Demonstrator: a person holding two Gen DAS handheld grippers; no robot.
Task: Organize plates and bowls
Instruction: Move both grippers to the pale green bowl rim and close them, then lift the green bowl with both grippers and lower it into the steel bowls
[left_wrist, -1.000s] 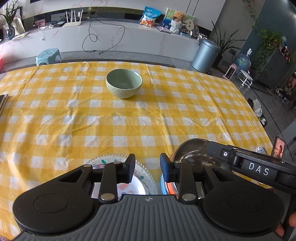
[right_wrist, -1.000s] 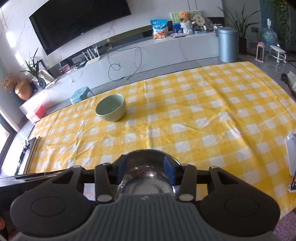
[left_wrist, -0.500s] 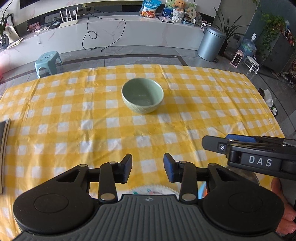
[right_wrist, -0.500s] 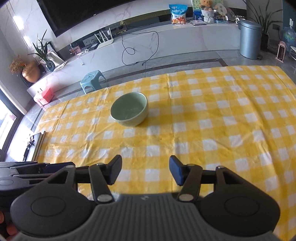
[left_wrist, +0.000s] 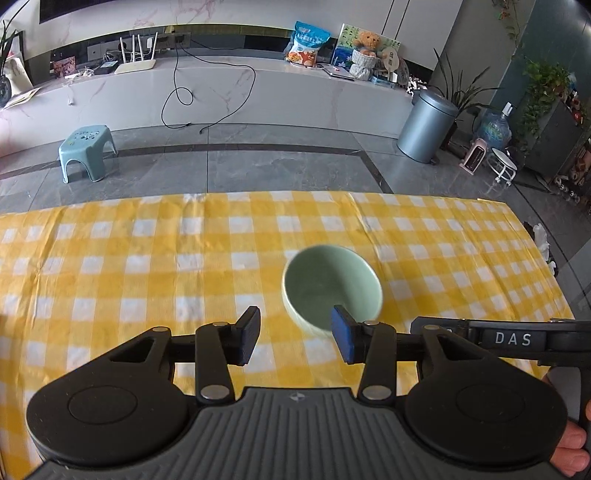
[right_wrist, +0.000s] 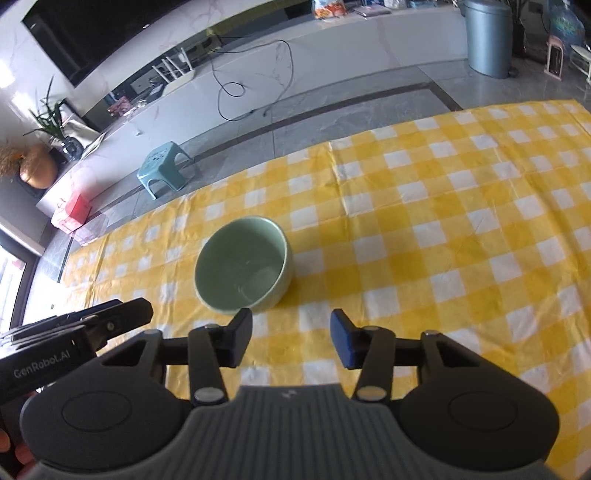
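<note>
A pale green bowl stands upright and empty on the yellow checked tablecloth. My left gripper is open and empty, just short of the bowl, whose near side lies ahead of the right fingertip. In the right wrist view the same bowl sits just beyond my open, empty right gripper, ahead of its left finger. The two grippers are side by side: the right one's body shows at the left view's right edge, the left one's body at the right view's left edge. No plate or metal bowl is in view.
The table's far edge is a short way beyond the bowl, with grey floor behind. A teal stool and a grey bin stand on the floor. The cloth stretches to the right of the bowl.
Both grippers moved forward over the table toward the green bowl. The right gripper let go of the metal bowl and opened. The patterned plate and metal bowl have dropped out of view.
</note>
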